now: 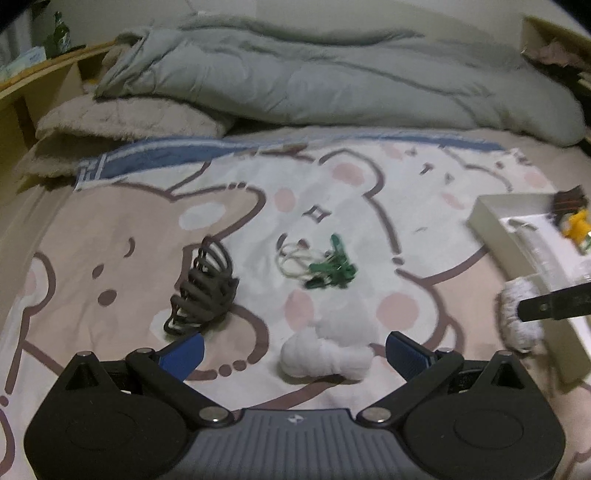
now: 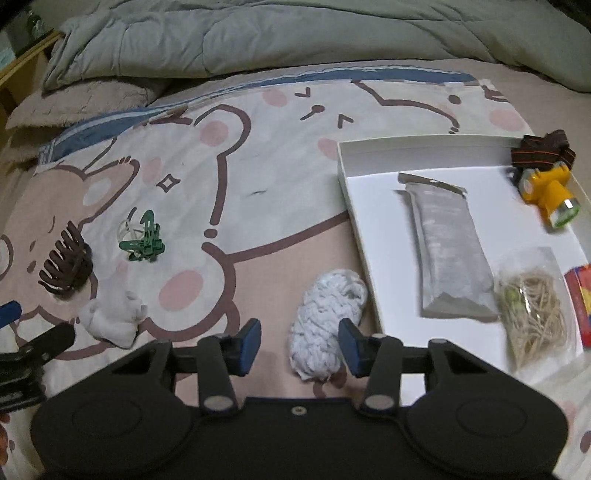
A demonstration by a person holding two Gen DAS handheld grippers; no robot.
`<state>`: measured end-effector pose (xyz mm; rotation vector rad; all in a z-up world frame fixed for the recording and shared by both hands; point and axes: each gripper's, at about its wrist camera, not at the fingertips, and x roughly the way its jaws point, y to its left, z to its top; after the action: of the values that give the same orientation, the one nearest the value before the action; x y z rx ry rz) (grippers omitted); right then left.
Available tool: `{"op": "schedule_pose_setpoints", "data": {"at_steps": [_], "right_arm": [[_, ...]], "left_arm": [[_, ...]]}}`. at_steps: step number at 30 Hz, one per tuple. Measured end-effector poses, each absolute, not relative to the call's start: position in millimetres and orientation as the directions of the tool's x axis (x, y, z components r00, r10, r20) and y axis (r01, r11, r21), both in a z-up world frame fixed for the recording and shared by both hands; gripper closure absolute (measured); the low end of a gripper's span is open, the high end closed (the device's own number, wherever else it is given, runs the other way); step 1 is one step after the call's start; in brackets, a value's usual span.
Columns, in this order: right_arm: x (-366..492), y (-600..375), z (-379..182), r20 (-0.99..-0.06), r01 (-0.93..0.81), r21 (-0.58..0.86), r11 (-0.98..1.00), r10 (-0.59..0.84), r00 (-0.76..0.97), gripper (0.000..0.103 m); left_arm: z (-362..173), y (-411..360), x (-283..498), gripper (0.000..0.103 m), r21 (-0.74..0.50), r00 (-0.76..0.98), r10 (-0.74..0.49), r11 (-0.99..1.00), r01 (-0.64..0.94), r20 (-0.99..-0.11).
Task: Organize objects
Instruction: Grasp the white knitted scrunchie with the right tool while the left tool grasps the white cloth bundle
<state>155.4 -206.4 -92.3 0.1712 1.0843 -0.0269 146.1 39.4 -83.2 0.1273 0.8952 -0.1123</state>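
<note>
Grey duvet: bunched along the far side of the bed, the biggest thing out there.
Bear-print sheet: pink and white, spread flat, and every loose item sits on it.
White tray: shallow box on the right; holding a silver pouch, a clear bag of rubber bands, a yellow headlamp at the far right corner with its brown strap over the rim, and a red box at the right edge.
Right gripper: low and near, jaws open at middling width, straddling the near end of the white yarn bundle; contact with the blue pads can't be made out.
Left gripper: jaws spread wide, gripping nothing, with the white cloth knot between the tips.
White yarn bundle: lying just beside the tray's left wall, outside it.
White cloth knot: on the sheet, near side, left of the yarn.
Brown claw clip: far left of the loose group, beside the left gripper's left finger.
Green clips: small cluster with a pale cord loop, farther out, between claw clip and tray.
</note>
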Motion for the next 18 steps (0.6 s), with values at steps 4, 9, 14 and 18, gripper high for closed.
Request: {"op": "schedule_pose_setpoints", "data": {"at_steps": [4, 9, 14, 18], "right_arm": [[162.4, -207.5, -101.3, -0.893, 0.096, 0.110, 0.989, 0.056, 0.446, 0.055], [170.6, -214.5, -112.1, -0.906, 0.099, 0.078, 0.992, 0.029, 0.422, 0.055], [170.8, -217.1, -114.2, -0.908, 0.062, 0.081, 0.995, 0.049, 0.415, 0.063], [166.5, -216.4, -111.6, -0.908, 0.024, 0.078, 0.997, 0.061, 0.415, 0.068]], "left_arm": [[-94.5, 36.3, 154.2, 0.000, 0.064, 0.603, -0.046, 0.985, 0.161, -0.797], [-109.0, 27.1, 162.8, 0.000, 0.060, 0.568, -0.058, 0.981, 0.186, -0.821], [-120.9, 24.1, 172.7, 0.000, 0.033, 0.535, -0.066, 0.984, 0.173, -0.842], [-127.2, 23.7, 177.8, 0.001, 0.041, 0.526, -0.050, 0.986, 0.159, -0.849]]}}
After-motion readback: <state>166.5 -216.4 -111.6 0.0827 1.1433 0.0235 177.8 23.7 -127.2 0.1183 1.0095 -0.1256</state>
